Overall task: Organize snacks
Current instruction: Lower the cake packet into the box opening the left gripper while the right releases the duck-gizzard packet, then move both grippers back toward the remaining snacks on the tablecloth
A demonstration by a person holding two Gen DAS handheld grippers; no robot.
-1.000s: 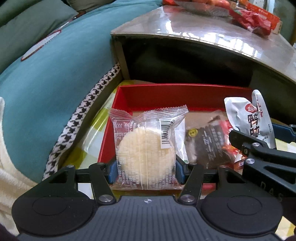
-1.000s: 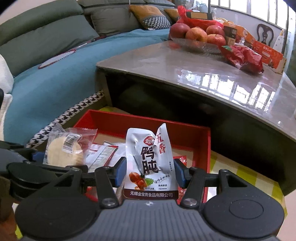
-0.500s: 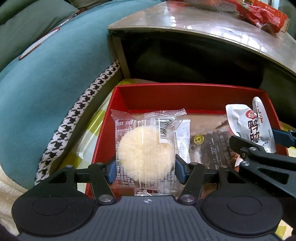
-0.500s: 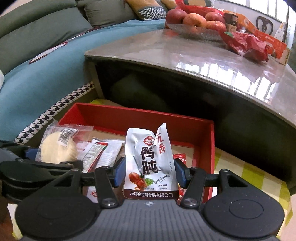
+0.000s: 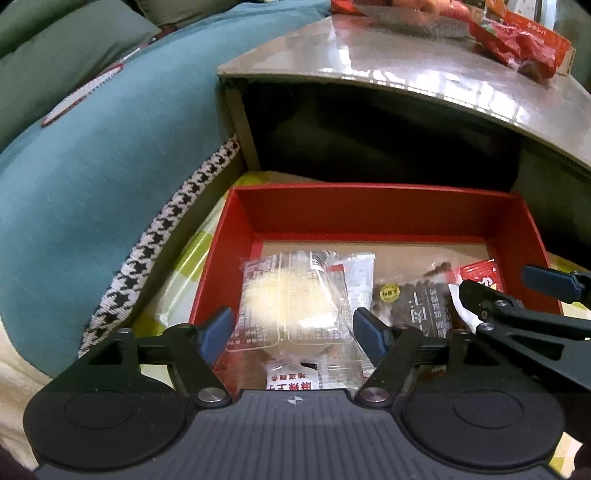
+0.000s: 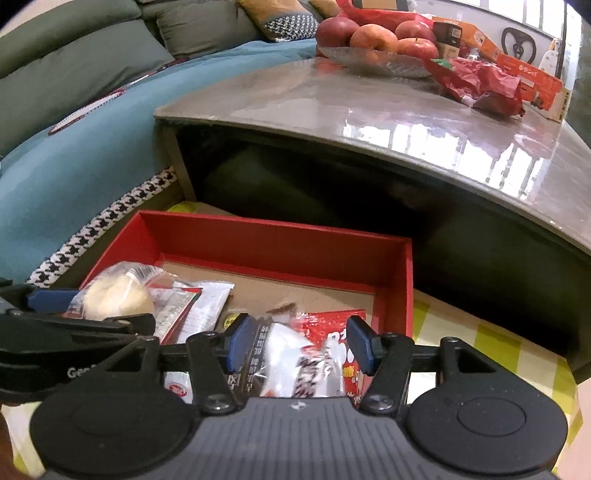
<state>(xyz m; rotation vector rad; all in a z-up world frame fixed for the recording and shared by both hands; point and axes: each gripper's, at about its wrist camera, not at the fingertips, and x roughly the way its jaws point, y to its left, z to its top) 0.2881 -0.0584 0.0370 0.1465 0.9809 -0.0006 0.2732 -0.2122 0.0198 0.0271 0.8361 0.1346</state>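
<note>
I had both grippers low over the red box (image 5: pixel 369 210), which sat on a yellow checked cloth (image 6: pixel 491 332) in front of the grey table (image 6: pixel 369 110).

The left gripper (image 5: pixel 291 326) had just been opening. Its jaws stood apart, and the cake packet (image 5: pixel 291 306) lay between them, blurred, with a gap on each side, so the pads did not press it. The packet was in the left part of the box, on top of other snacks.

The right gripper (image 6: pixel 297 345) had also just been opening a little. A white pouch (image 6: pixel 288 350) was between its blue pads, blurred, over a dark packet (image 5: pixel 413 306) and a red packet (image 6: pixel 332 332) at the right side of the box. I could not tell if the pads touched the pouch.

On the table I saw apples (image 6: pixel 373 35) in a dish.
</note>
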